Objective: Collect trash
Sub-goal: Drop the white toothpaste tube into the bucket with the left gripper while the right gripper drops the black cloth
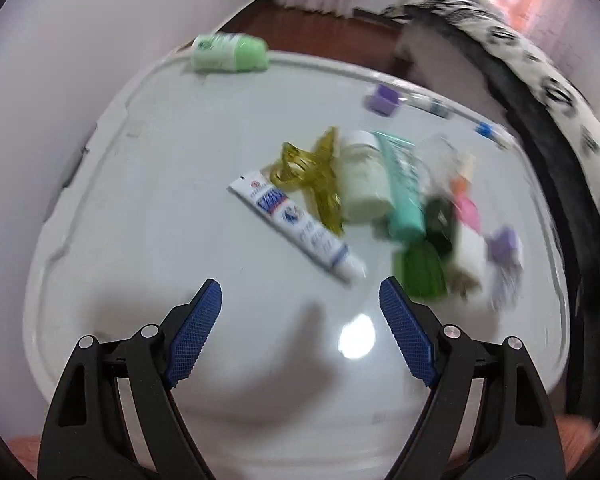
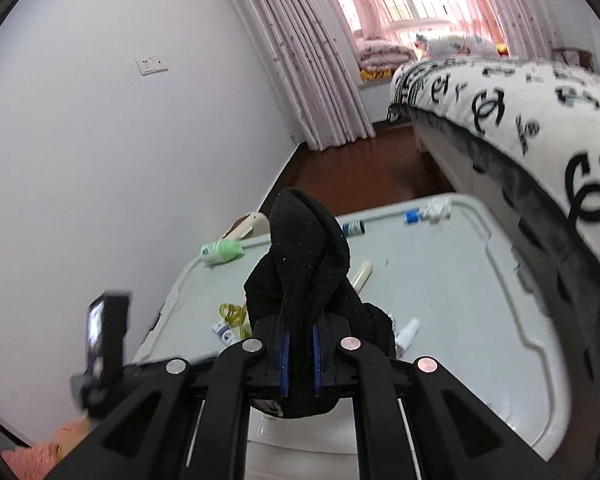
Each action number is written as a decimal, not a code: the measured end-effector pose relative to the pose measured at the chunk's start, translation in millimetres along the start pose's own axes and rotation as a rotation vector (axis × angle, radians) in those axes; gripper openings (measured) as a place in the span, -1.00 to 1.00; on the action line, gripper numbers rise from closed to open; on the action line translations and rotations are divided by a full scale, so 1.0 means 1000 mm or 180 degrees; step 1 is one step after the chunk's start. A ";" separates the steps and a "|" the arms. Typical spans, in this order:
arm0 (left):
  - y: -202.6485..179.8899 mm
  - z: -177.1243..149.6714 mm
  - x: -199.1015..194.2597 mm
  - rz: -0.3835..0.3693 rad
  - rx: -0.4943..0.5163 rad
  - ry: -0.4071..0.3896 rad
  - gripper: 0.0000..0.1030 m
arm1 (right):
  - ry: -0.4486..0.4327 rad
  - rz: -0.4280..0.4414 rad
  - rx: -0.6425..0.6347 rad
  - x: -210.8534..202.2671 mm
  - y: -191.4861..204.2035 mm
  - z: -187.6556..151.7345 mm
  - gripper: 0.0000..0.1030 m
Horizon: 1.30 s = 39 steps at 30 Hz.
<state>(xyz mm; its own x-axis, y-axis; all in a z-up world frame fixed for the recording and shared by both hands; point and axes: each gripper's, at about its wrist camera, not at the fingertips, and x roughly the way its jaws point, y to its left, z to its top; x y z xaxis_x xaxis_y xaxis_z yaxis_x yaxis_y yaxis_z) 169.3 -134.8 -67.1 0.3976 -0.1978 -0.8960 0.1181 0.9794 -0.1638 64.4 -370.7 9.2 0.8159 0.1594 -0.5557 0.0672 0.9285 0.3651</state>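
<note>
My left gripper (image 1: 301,294) is open and empty above the white table (image 1: 160,208), just short of a white toothpaste tube (image 1: 296,226). Behind the tube lies a blurred pile: a yellow-green hair clip (image 1: 312,176), a white roll (image 1: 364,180), a teal tube (image 1: 404,188), a green piece (image 1: 420,272) and purple bits (image 1: 504,244). My right gripper (image 2: 300,338) is shut on a black cloth (image 2: 304,264) and holds it above the table (image 2: 440,300). The cloth hides much of the pile in the right wrist view.
A green-and-white bottle (image 1: 230,53) lies at the table's far left edge, also seen in the right wrist view (image 2: 222,251). Small tubes (image 1: 432,105) and a purple cap (image 1: 382,99) lie at the far edge. A bed with a black-and-white blanket (image 2: 520,120) stands right of the table.
</note>
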 end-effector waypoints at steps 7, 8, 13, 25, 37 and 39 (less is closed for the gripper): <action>-0.019 0.023 0.047 0.0375 -0.0050 0.0374 -0.07 | 0.0004 0.0147 -0.0024 -0.005 -0.005 -0.001 -0.85; -0.020 0.023 0.047 0.0487 -0.0055 0.0313 -0.28 | -0.0003 0.0170 -0.0009 -0.008 -0.005 -0.002 -0.85; -0.008 0.021 0.040 0.0361 -0.0128 0.0337 -0.52 | -0.0030 0.0201 0.0055 -0.014 -0.009 -0.002 -0.85; 0.024 -0.063 -0.060 -0.0175 0.0285 0.0271 -0.60 | 0.0131 0.0305 -0.0115 -0.016 0.016 -0.021 -0.85; 0.025 -0.171 -0.097 -0.0607 0.0908 0.0825 -0.60 | 0.1526 0.0563 -0.0238 -0.036 0.065 -0.129 -0.85; 0.020 -0.189 -0.088 -0.0612 0.1018 0.0998 -0.60 | 0.1797 0.0487 -0.0211 -0.031 0.066 -0.147 -0.85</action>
<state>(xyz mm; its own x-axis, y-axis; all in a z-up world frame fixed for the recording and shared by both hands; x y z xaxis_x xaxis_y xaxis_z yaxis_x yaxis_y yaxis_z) -35.7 -90.5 -69.5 0.0537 -0.3040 -0.9512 0.4557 0.8550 -0.2476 -40.8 -265.0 -59.6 0.3801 0.4304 -0.8187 -0.0780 0.8969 0.4353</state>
